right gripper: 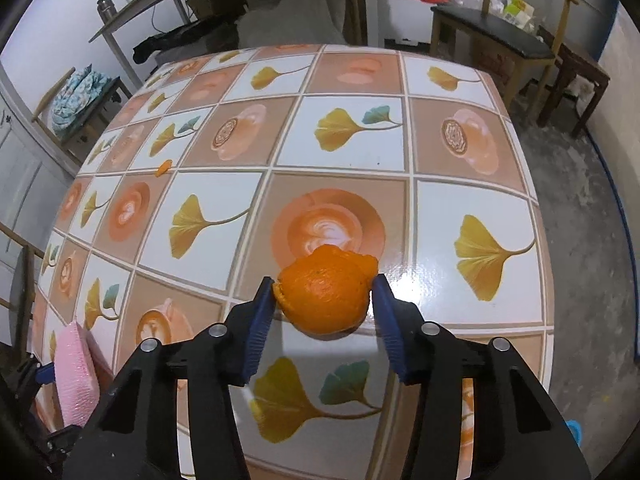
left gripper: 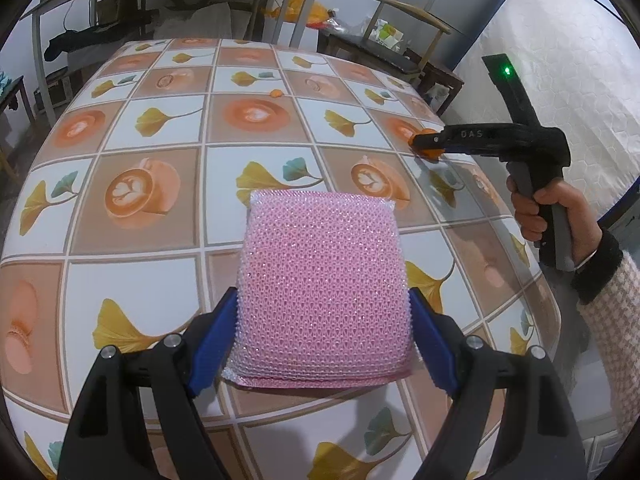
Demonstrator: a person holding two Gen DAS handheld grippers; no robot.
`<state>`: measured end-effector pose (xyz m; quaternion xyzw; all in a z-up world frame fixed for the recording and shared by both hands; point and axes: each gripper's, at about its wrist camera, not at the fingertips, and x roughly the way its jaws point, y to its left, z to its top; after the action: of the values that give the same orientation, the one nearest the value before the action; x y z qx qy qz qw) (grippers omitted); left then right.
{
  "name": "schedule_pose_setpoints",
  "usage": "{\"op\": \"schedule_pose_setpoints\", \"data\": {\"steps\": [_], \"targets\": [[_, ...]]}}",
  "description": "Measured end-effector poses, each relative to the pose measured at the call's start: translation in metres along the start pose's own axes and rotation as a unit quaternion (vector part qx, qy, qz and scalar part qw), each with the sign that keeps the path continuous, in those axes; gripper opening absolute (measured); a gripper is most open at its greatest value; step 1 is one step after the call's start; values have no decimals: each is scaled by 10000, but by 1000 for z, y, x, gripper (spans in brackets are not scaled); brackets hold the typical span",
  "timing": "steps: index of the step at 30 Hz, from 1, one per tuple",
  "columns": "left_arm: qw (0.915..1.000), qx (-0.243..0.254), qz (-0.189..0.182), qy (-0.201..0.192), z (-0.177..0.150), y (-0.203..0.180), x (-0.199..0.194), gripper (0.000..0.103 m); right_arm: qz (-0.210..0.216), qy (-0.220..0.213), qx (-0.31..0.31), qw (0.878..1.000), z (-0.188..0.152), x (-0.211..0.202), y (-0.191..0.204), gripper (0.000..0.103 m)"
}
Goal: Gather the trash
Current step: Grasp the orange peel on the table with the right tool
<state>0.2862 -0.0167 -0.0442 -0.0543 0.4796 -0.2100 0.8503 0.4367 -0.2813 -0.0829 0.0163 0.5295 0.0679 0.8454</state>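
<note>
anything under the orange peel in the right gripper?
Only the patterned tablecloth shows around the orange peel, held between the right gripper fingers. The peel's domed outside faces the camera; its underside and the spot directly beneath are hidden.

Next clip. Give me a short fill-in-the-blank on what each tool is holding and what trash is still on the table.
1. The left tool is closed on a ____ scrubbing sponge.
2. The right tool grips a large piece of ____ peel.
3. A smaller peel scrap still lies on the ____, apart from both tools.

Missing words: pink; orange; table
</note>
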Motion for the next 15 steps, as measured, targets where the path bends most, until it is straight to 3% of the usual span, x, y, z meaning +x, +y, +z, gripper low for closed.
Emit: {"op": "schedule_pose_setpoints", "data": {"steps": [7, 15], "targets": [[10000, 3, 55, -38, -1, -3, 1, 80, 70, -65, 21, 10000, -2, -1, 1, 26], [10000, 20, 69, 0, -11, -11, -3, 80, 353, -28, 340, 9988, -29, -18, 2, 21]]}}
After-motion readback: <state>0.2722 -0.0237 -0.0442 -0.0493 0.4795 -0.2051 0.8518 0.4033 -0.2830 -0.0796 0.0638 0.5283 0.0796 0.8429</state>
